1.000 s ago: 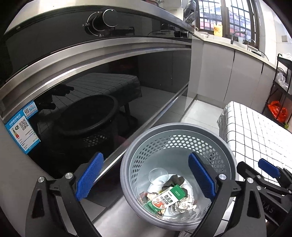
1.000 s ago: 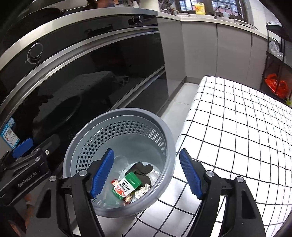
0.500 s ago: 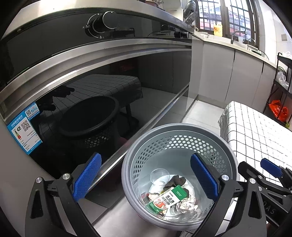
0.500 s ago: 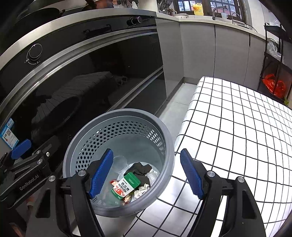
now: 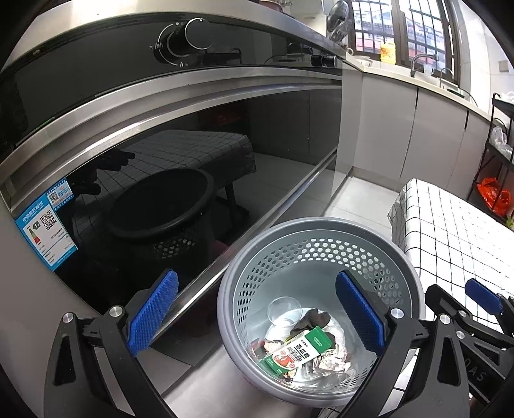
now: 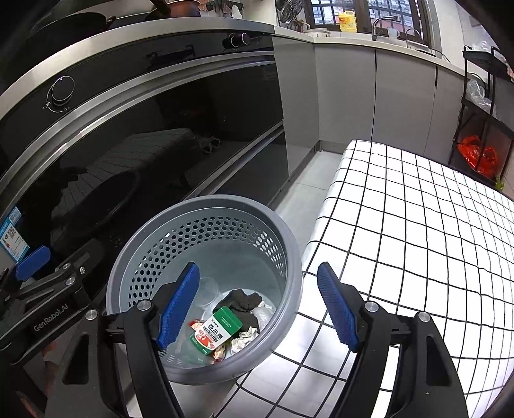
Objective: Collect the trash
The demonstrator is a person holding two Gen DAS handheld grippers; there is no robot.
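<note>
Already below both tools: the trash basket (image 6: 290, 257), part-filled.
Left gripper (image 5: 257, 313) and right gripper (image 6: 257, 307) hover spread and empty; right one sits nearer the checked tabletop (image 6: 417, 225).

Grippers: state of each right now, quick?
Left gripper: open, holding nothing, above the grey perforated plastic trash basket.
Right gripper: open, holding nothing.

- Daylight enters through the barred window (image 5: 398, 29) at upper right; the room is evenly bright.
- The white black-gridded tablecloth (image 6: 433, 225) glares, nearly overexposed in the right wrist view.
- The glossy black glass oven front (image 5: 192, 180) mirrors the room dimly.
- Fisheye bending curves straight edges; corners vignette black. Focus is sharp.
</note>
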